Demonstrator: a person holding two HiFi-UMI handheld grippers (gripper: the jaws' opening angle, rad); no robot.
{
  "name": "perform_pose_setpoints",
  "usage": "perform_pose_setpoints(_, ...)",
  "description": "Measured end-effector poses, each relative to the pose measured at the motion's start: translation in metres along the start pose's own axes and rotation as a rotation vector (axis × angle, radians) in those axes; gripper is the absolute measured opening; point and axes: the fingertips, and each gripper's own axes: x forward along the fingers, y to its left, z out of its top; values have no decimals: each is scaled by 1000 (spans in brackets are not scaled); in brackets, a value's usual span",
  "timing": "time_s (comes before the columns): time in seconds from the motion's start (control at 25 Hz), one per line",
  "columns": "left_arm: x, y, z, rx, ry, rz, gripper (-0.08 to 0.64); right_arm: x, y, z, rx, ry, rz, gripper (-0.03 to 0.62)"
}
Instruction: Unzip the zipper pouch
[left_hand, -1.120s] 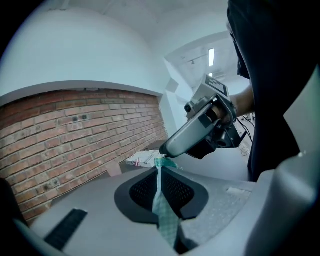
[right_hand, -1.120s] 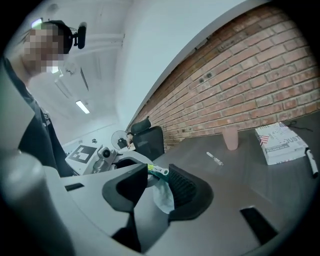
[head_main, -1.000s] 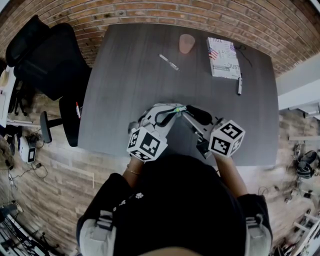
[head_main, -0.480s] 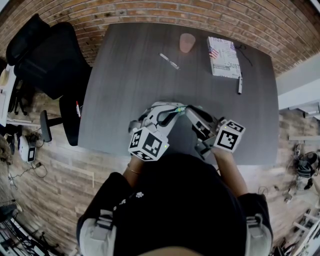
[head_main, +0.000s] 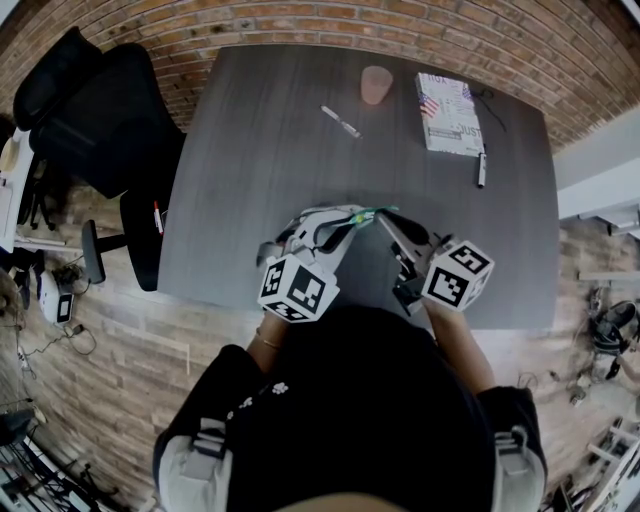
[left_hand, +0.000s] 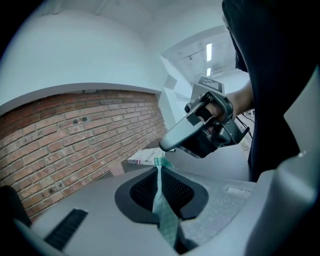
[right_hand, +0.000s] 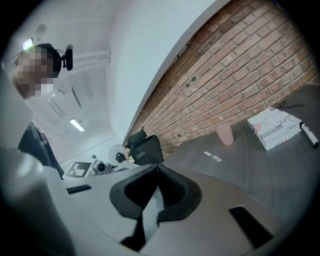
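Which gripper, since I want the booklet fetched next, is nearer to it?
Right. The right gripper is at the table's near side, a little left of the booklet; the left gripper, shut on the zipper pouch, sits farther left.

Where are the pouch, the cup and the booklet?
pouch (left_hand: 161, 197), left gripper view, on its green edge, midway along.
cup (head_main: 376, 85), head view, on its side wall.
booklet (head_main: 447, 115), head view, on the middle of its cover.

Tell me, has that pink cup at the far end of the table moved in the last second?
No. The pink cup stands in the same spot, between the pen and the book.
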Motion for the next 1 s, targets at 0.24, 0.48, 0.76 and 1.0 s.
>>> perform_pose_setpoints(0.24, 0, 0, 5, -10, -25, -4, 11, -6, -5, 4, -41, -9, -37, 2)
perform_pose_setpoints(0.48, -1, -1, 6, -5, -27, -14, 11, -8, -9, 5, -57, -9, -59, 2)
perform_pose_setpoints(0.76, -2, -1, 4, -20, -35, -11, 11, -10, -17, 5, -62, -19, -88, 0)
perform_pose_setpoints(1.0, -4, 0, 6, -36, -48, -12, 11, -16, -24, 8, -61, -26, -116, 0)
